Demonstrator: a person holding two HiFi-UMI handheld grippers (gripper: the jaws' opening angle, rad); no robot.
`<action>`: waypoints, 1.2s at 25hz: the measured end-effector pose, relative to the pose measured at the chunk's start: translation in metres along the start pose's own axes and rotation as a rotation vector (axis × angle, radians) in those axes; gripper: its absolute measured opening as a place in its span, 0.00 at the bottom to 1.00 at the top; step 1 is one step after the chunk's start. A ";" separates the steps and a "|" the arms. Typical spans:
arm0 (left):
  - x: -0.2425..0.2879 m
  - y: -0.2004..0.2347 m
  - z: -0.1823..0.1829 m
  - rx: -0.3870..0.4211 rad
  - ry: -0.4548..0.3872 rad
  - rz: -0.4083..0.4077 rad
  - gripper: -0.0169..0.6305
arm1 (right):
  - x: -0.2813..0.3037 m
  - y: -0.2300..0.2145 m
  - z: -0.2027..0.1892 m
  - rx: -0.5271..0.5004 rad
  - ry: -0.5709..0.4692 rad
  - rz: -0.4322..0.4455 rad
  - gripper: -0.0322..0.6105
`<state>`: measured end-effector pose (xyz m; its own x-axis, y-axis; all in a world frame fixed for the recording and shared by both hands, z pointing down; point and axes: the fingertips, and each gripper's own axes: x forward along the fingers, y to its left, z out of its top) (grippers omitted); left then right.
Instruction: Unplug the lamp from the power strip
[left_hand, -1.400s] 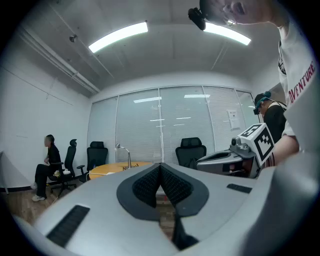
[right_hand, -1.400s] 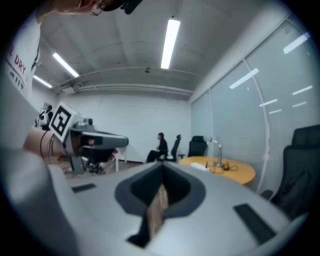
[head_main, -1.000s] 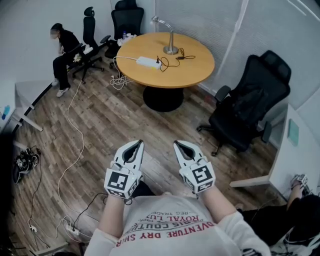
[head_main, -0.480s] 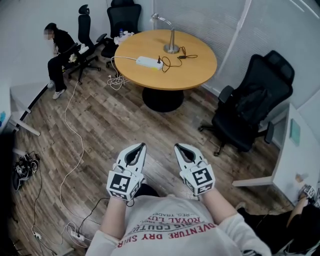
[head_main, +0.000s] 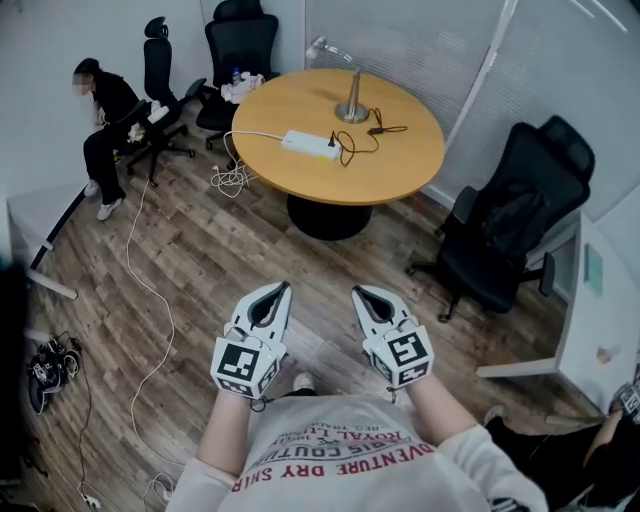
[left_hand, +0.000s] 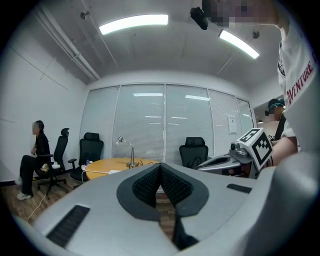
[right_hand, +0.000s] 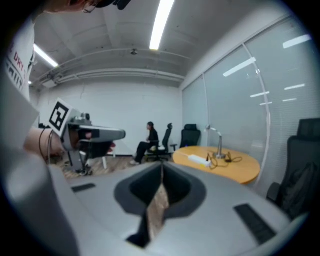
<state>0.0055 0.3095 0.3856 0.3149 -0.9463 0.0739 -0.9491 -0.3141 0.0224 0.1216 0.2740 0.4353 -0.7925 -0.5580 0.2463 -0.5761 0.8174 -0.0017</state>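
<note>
A silver desk lamp (head_main: 350, 100) stands at the far side of a round wooden table (head_main: 400, 170). Its black cord (head_main: 352, 140) runs to a white power strip (head_main: 310, 145) lying on the tabletop. Both are small in the gripper views: lamp (left_hand: 131, 155), lamp (right_hand: 218, 145), strip (right_hand: 198, 159). My left gripper (head_main: 272, 292) and right gripper (head_main: 362, 295) hang side by side close to my chest, well short of the table, both shut and empty.
A black office chair (head_main: 505, 235) stands right of the table, more chairs (head_main: 235, 45) behind it. A seated person (head_main: 105, 115) is at the far left. A white cable (head_main: 140, 260) snakes across the wooden floor. A white desk (head_main: 590, 310) stands at the right.
The view has shifted forward a little; the table sits slightly lower and to the right in frame. Both grippers keep the same pose in front of me.
</note>
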 end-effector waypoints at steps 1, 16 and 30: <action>0.001 0.010 0.001 -0.003 0.000 -0.005 0.07 | 0.008 0.001 0.003 0.002 0.003 -0.008 0.10; 0.080 0.108 -0.025 -0.041 0.041 0.018 0.07 | 0.136 -0.047 0.004 -0.022 0.047 0.030 0.10; 0.281 0.187 0.000 -0.031 0.045 0.152 0.07 | 0.283 -0.235 0.042 -0.039 0.046 0.135 0.10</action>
<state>-0.0834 -0.0151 0.4105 0.1677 -0.9781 0.1233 -0.9857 -0.1642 0.0382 0.0239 -0.0820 0.4651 -0.8516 -0.4362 0.2908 -0.4561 0.8899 -0.0009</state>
